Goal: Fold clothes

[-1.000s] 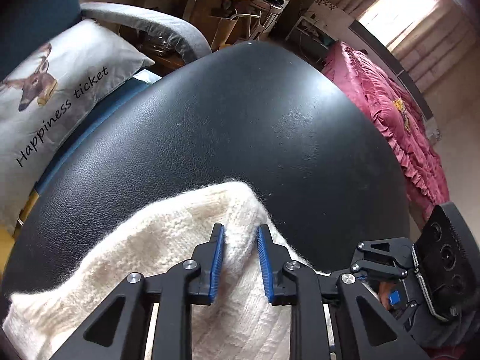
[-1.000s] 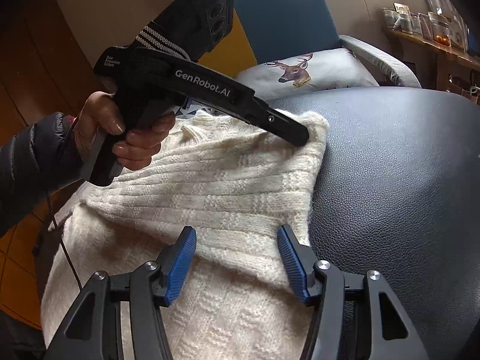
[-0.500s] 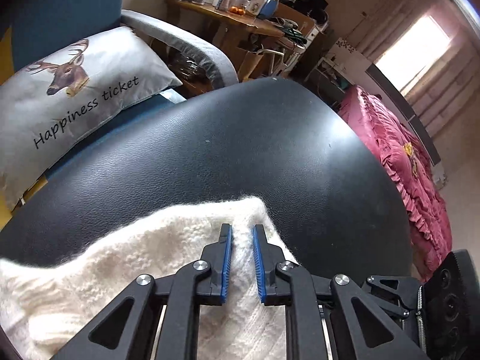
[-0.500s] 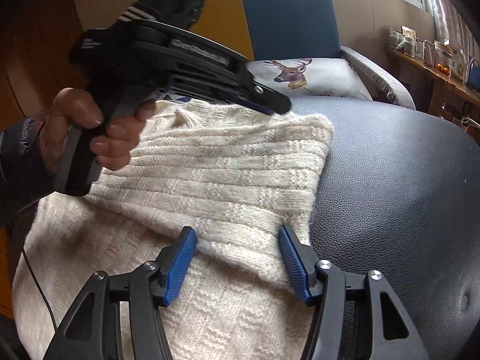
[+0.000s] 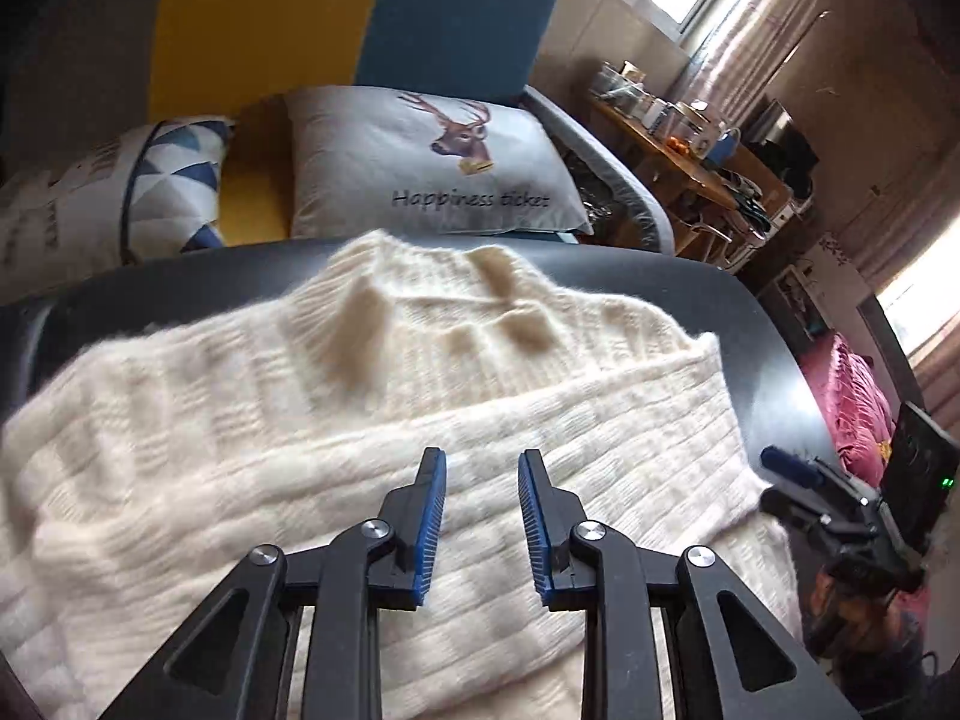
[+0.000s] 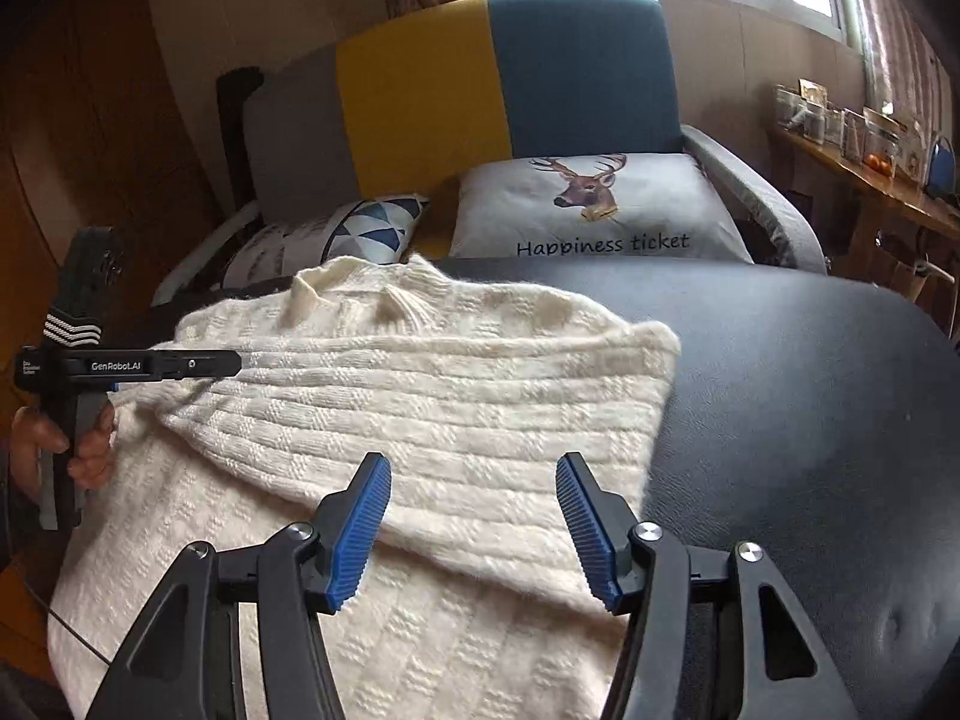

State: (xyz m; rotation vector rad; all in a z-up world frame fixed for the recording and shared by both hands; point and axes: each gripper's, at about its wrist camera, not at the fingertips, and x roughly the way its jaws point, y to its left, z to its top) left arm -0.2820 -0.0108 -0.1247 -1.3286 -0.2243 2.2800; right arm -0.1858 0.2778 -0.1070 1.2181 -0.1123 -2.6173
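1. A cream knitted sweater (image 6: 420, 396) lies partly folded on the black padded bench (image 6: 810, 420), collar toward the deer cushion (image 6: 600, 210).
2. The left gripper (image 5: 482, 516) has just been opening; its jaws stand narrowly apart above the knit, holding nothing.
3. The right gripper (image 6: 474, 525) hovers over the folded edge, jaws wide and empty.

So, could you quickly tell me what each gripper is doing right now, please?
Left gripper: jaws have just been opening, nothing between them, above the sweater.
Right gripper: open, holding nothing.
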